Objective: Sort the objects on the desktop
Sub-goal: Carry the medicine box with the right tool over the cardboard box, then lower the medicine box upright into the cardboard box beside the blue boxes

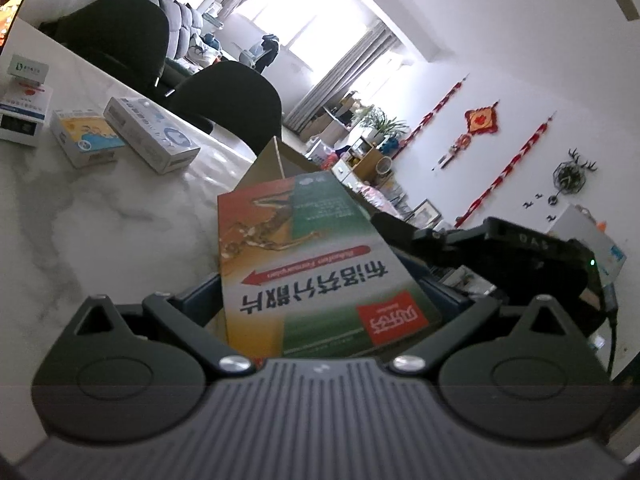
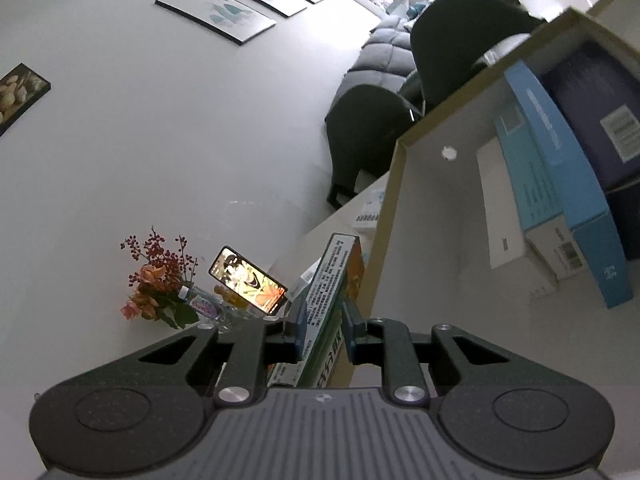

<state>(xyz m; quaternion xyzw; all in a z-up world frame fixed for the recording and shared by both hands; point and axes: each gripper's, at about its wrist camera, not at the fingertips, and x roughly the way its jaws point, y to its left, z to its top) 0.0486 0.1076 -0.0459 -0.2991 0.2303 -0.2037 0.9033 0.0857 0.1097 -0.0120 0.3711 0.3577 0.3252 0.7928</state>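
A green, orange and white medicine box [image 1: 304, 264] with a red arrow sits between the fingers of my left gripper [image 1: 320, 300], tilted above the marble table [image 1: 80, 220]. The same box shows edge-on in the right wrist view [image 2: 326, 300], clamped between the blue pads of my right gripper [image 2: 324, 332]. The other gripper's black body [image 1: 500, 256] is at the right of the box. The left jaws stand wide on either side of the box; whether they touch it is unclear. A cardboard box [image 2: 420, 208] holding blue and white cartons [image 2: 560, 184] is just right of the held box.
Several medicine boxes [image 1: 152, 136] lie on the table at far left, with a small stack [image 1: 24, 100] beside them. Dark chairs [image 1: 232, 100] stand behind the table. A phone [image 2: 248, 276] and a flower vase [image 2: 160, 288] are at the table's far end.
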